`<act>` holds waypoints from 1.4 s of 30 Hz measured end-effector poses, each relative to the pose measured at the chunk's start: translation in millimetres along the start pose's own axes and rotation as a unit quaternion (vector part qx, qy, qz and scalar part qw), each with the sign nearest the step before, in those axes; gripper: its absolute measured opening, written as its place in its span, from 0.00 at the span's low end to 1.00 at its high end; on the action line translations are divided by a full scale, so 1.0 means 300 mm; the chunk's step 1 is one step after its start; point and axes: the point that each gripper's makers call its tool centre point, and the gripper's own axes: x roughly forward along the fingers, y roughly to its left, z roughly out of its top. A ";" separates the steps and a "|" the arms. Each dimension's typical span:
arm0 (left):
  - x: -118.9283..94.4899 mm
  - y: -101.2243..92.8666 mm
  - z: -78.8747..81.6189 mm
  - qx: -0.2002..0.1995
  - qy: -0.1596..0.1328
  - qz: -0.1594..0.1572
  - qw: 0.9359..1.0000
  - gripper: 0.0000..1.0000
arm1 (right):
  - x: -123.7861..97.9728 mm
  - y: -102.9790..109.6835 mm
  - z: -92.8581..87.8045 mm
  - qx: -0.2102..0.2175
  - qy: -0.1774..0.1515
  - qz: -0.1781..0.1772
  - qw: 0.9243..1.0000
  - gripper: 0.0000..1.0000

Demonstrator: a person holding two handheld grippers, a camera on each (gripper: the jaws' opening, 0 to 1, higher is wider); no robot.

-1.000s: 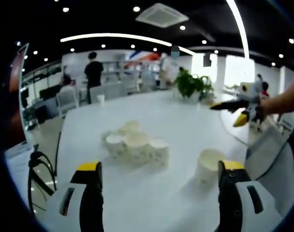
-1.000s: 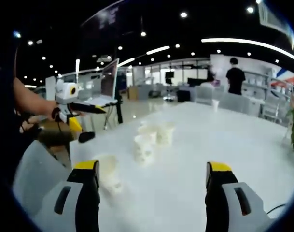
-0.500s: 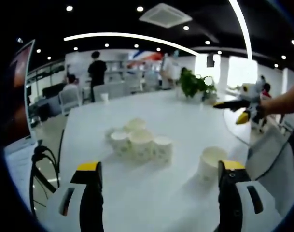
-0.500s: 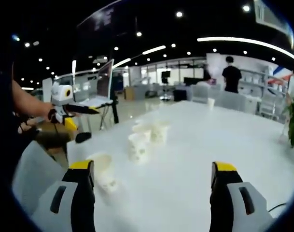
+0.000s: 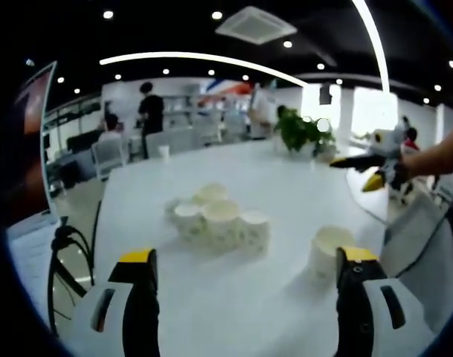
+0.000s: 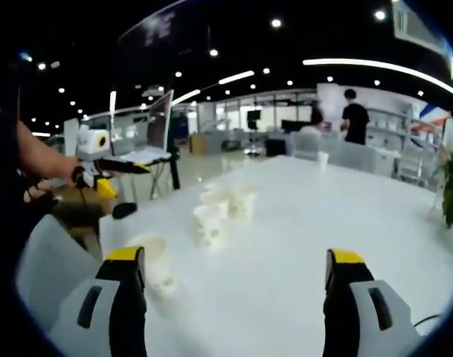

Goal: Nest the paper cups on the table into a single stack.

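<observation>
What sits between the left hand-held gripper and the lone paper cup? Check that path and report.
Nothing visible blocks it. In the left gripper view the lone paper cup stands upright on bare white table, just ahead of the right jaw of the open left hand-held gripper. The cluster of cups stands apart, farther on.

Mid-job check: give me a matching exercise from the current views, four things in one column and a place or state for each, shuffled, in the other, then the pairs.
Things:
1. lone paper cup
2. cluster of paper cups
3. potted plant
4. left gripper

Places or states:
A. far end of the table
B. open, holding nothing
C. grouped at mid-table
D. standing apart, beside the left gripper's right-hand jaw

Pairs: 1-D, 2-C, 3-A, 4-B
</observation>
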 end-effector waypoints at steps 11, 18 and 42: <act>-0.017 0.006 -0.014 -0.004 0.006 0.008 1.000 0.98 | 0.081 -0.022 -0.020 -0.016 -0.003 0.004 1.000 1.00; -0.038 0.022 -0.020 -0.005 0.006 0.011 1.000 0.98 | 0.139 -0.017 -0.012 -0.017 -0.010 0.015 1.000 1.00; -0.039 0.014 -0.036 -0.009 0.012 0.015 1.000 0.98 | 0.346 0.022 -0.039 -0.036 -0.003 0.070 0.997 0.92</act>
